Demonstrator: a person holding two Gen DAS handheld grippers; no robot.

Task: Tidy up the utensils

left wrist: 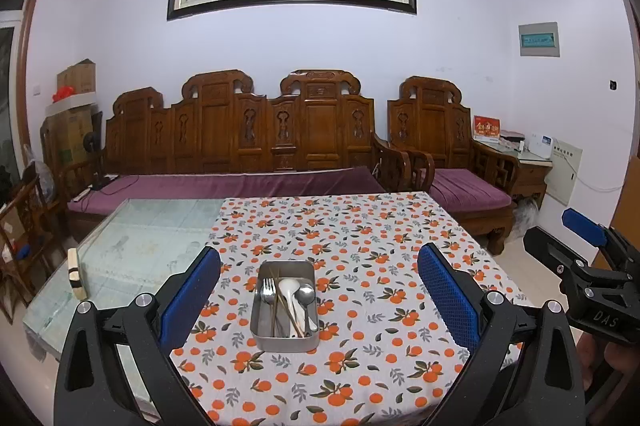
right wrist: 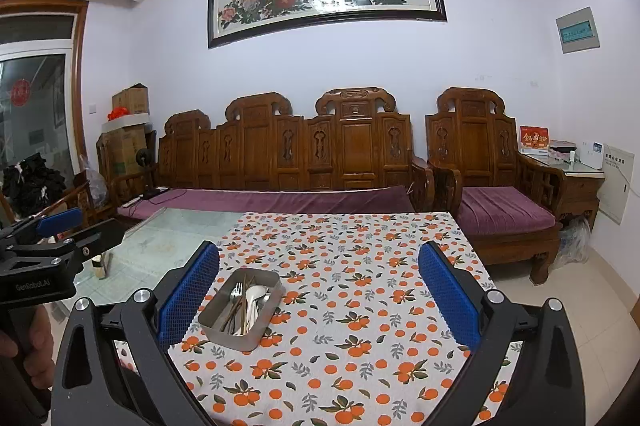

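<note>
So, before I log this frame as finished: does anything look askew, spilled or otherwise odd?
Little stands out. The fork, white spoon, metal spoon and chopsticks all lie inside the metal tray, though the chopsticks cross the other pieces at a slant. The orange-print tablecloth covers only part of the glass tabletop.

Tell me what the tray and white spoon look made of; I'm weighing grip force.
Tray: likely stainless steel with a brushed, dull-grey sheen on thin walls. White spoon: glossy, opaque white, probably ceramic or melamine; the pictures can't settle which.
</note>
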